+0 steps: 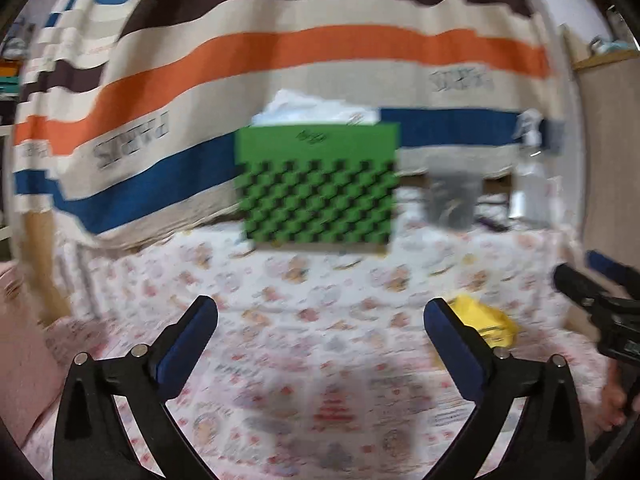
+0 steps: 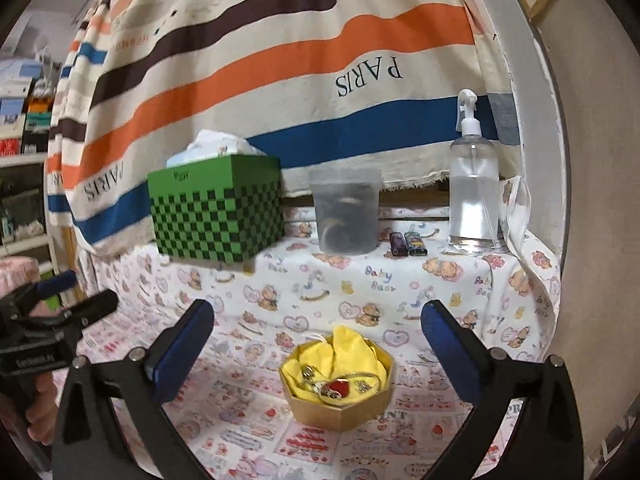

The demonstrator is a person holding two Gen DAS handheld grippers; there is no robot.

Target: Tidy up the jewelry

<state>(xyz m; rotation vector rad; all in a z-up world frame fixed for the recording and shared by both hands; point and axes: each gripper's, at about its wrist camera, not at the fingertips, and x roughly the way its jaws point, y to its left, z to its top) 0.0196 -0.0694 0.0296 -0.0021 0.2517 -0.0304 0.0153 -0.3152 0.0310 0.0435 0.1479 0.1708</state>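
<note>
Teddy-bear-print tablecloth [image 2: 360, 276]: hexagonal jewelry box [image 2: 340, 400], yellow-lined, red pendant [image 2: 340, 387] inside, centred between right gripper's [image 2: 318, 346] wide, empty jaws, seemingly for access; left gripper [image 1: 320, 344] likewise spread, holding nothing.

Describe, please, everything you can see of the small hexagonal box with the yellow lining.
The small hexagonal tan box looks like cardboard and sits open, with no lid on it, upright on the bear-print cloth. A crumpled yellow fabric lining fills it, bulging above the rim. On the lining lies silver-toned chain jewelry with a red stone. It sits between the open right gripper fingers' line of view; nothing grips it.
</note>
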